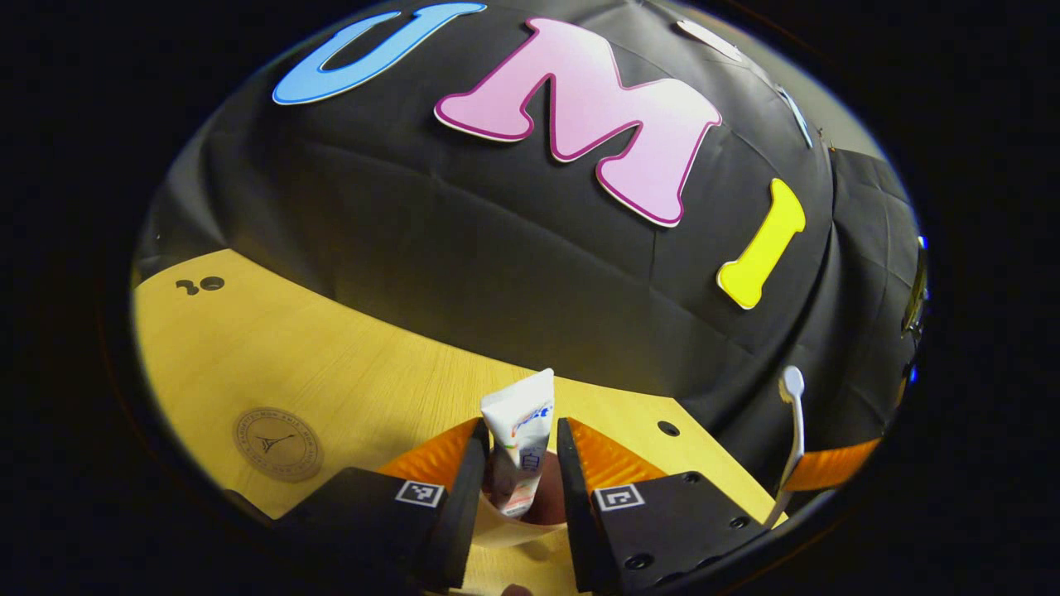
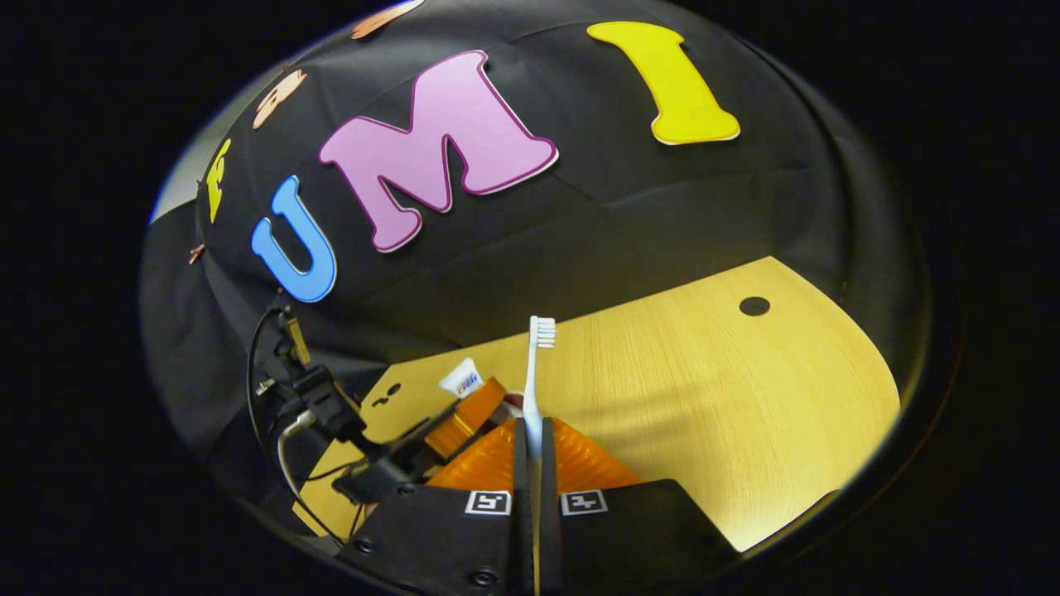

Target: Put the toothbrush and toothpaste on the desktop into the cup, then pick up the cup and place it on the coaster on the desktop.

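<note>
Fingers (image 2: 520,463) pinching slim toothbrush (image 2: 535,372), wood-grain desktop (image 2: 704,389)

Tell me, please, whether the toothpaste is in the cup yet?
Partly: the toothpaste stands upright with its lower end inside the cup, between the left claw's open fingers.

Light wood desk (image 1: 348,364), booth cloth along its far edge. Round coaster (image 1: 277,444) lies flat near the left edge. Cup (image 1: 517,521) stands toward the near edge.
</note>
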